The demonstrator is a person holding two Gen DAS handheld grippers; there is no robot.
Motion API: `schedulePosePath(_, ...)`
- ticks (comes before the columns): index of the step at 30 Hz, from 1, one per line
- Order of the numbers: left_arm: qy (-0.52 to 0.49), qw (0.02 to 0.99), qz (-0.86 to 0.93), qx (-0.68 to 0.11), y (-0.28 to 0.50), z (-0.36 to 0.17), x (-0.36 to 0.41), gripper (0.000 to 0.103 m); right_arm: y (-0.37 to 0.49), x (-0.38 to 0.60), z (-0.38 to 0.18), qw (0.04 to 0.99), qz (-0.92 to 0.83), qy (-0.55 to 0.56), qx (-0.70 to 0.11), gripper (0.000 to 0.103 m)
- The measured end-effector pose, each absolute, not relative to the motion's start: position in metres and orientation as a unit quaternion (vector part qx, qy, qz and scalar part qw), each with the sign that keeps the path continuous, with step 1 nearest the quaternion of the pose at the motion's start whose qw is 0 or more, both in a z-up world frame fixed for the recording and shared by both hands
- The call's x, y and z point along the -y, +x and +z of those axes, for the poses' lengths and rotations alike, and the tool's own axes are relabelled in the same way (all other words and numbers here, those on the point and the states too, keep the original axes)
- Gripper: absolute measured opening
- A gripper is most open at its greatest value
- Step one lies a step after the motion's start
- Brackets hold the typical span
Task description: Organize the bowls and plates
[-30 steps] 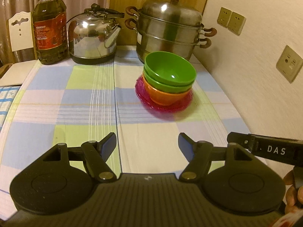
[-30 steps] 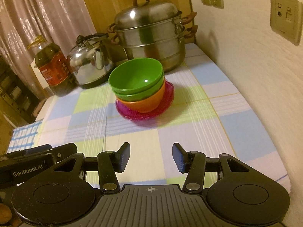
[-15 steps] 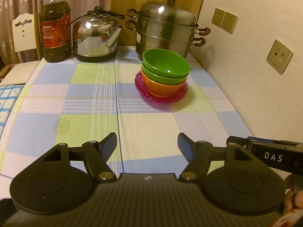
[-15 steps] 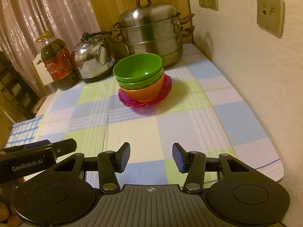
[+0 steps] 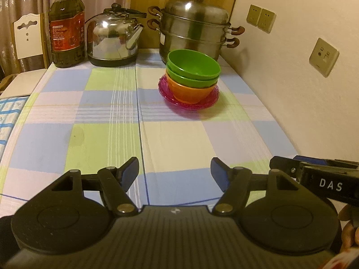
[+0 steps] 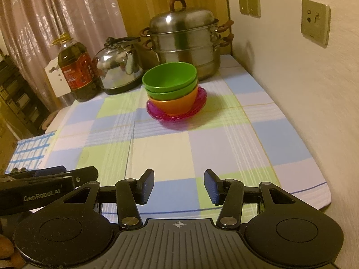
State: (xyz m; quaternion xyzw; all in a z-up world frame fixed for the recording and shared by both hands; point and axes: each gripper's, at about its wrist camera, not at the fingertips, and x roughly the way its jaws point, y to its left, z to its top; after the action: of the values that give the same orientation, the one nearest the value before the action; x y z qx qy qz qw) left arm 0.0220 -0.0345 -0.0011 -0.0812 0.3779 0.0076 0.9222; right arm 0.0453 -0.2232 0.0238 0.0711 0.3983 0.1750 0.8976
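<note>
Left claw and right claw, both released and empty, have drawn back from the bowl stack, which now sits farther off on the pink plate mid-bench; stacking appears complete.

Two green bowls are nested in one orange bowl on one pink plate. Behind stand one steamer pot, one kettle and one oil bottle. Three wall sockets show.
</note>
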Motion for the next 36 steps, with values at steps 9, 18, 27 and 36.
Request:
schedulePosePath(9, -0.074, 0.921, 0.002, -0.383, 0.008, -0.001, 0.037, 0.068, 0.033, 0.216, 0.021, 0.897, 0.176, 0.056, -0.401, 0.05)
schedulePosePath(18, -0.066, 0.924, 0.006, -0.376, 0.005, 0.003, 0.04, 0.068, 0.029, 0.215, 0.022, 0.897, 0.178, 0.058, -0.4, 0.05)
schedulePosePath(27, -0.067, 0.923, 0.009, -0.378, 0.006, 0.001, 0.039, 0.068, 0.029, 0.216, 0.024, 0.897, 0.178, 0.058, -0.4, 0.05)
schedulePosePath(36, -0.066, 0.924, 0.01, -0.377, 0.005, 0.001, 0.04, 0.068, 0.029, 0.217, 0.023, 0.897, 0.176, 0.059, -0.401, 0.05)
